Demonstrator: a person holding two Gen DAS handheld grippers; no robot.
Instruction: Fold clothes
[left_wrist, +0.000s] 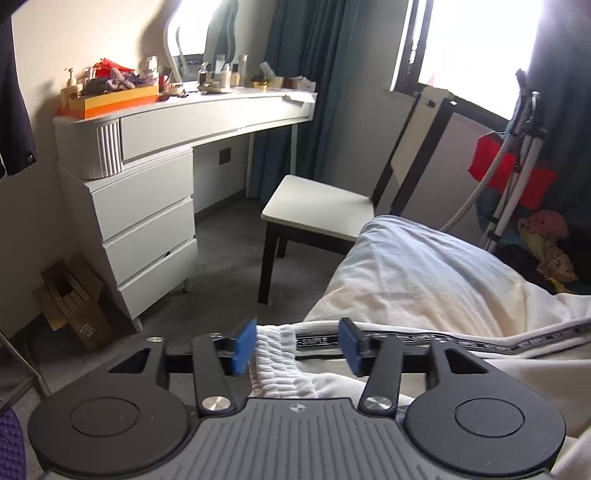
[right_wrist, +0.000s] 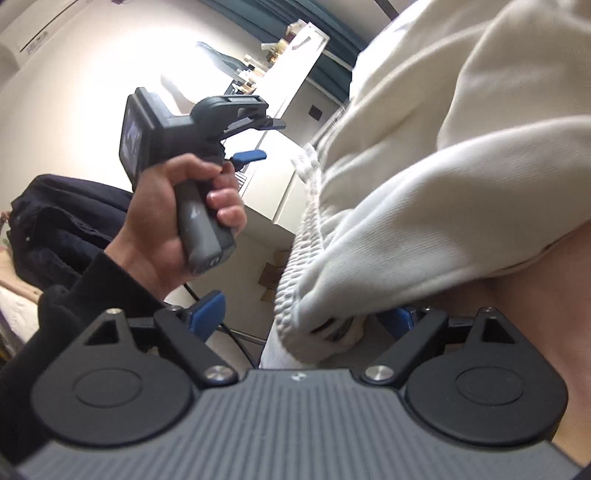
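Bed: a pale sheet was seen covering it, with a cream garment laid across the near edge.
Garment: it was found bunched in thick folds in the right wrist view, its ribbed hem hanging toward the camera; a printed black band was noted along one seam.
Left gripper: the jaws were observed parted, the ribbed hem lying between the blue pads without being pressed.
Right gripper: the jaws were seen spread wide, with the rolled hem between them; no clamping was evident.
Step in hand: a release of the cloth after a fold or lay-down was judged likeliest.
Next move: a fresh grip on two edges of the garment was judged necessary, once smoothing had been attended to.
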